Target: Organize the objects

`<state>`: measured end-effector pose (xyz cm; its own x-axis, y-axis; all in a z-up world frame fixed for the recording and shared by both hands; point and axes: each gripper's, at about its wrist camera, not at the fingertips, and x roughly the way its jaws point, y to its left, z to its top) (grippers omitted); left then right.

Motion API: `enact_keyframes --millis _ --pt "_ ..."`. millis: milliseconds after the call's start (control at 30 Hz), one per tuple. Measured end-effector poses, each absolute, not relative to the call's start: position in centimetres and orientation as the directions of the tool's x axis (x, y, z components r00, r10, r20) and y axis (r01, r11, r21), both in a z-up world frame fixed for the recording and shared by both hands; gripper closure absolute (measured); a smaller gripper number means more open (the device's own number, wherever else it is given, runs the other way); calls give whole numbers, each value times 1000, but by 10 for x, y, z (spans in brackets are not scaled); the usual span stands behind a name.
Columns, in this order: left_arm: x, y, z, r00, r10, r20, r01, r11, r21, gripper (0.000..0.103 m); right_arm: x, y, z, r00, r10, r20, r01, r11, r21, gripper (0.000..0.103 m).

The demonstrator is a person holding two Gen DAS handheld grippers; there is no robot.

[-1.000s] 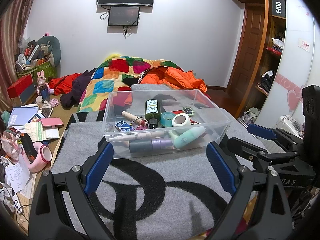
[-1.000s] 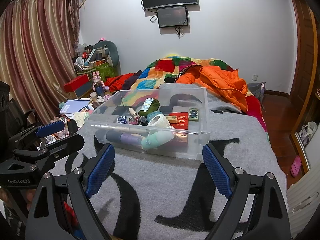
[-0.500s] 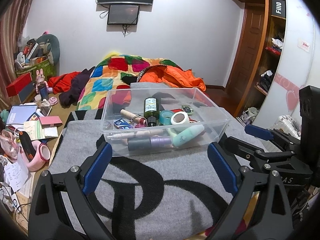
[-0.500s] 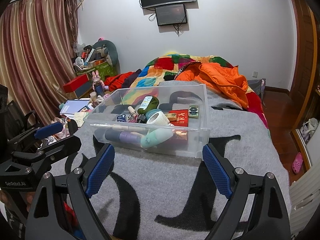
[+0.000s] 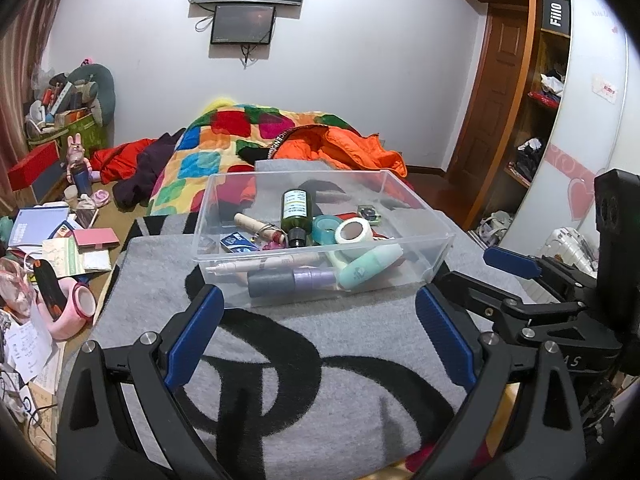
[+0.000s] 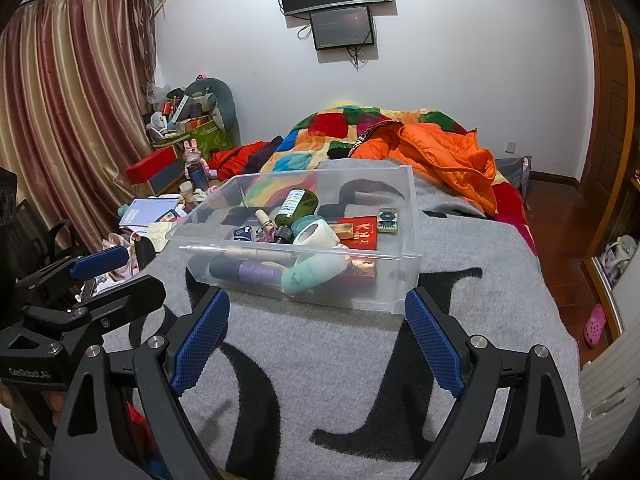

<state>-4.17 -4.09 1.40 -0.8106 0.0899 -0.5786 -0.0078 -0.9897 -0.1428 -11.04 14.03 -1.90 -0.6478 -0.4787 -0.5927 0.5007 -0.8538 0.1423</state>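
Grippers both stand with fingers spread wide and nothing between them. The left gripper (image 5: 320, 332) hangs over the grey blanket (image 5: 304, 412); the right gripper (image 6: 318, 340) does the same, a little to the right of it. Each shows in the other's view: the right one at the right edge of the left wrist view, the left one at the left edge of the right wrist view.

The clear plastic bin (image 5: 424, 256) sits on the blanket just ahead of both sets of fingertips, not touched by either. Contents noted:
- a dark green bottle (image 5: 297, 216) lying on its side near the middle, cap toward the grippers
- a white tape roll (image 5: 352, 232) just right of the bottle, with a teal tape roll (image 5: 325, 227) between them
- a mint-green tube (image 5: 370, 266) against the near wall
- a grey and lilac cylinder (image 5: 290, 282) to the left of the tube, along the same wall
- a red booklet (image 6: 360, 234) and a small square item (image 6: 388, 215) toward the far right corner

Beyond the bin lie a patchwork quilt (image 5: 208, 152) and an orange jacket (image 5: 344, 148).
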Motion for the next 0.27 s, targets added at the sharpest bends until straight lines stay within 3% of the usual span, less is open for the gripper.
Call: enact_keyframes --millis 267 --pt "-41 -42 15 -811 92 -578 -7 -989 -148 4 -111 141 -19 -653 -474 -591 499 -856 136 15"
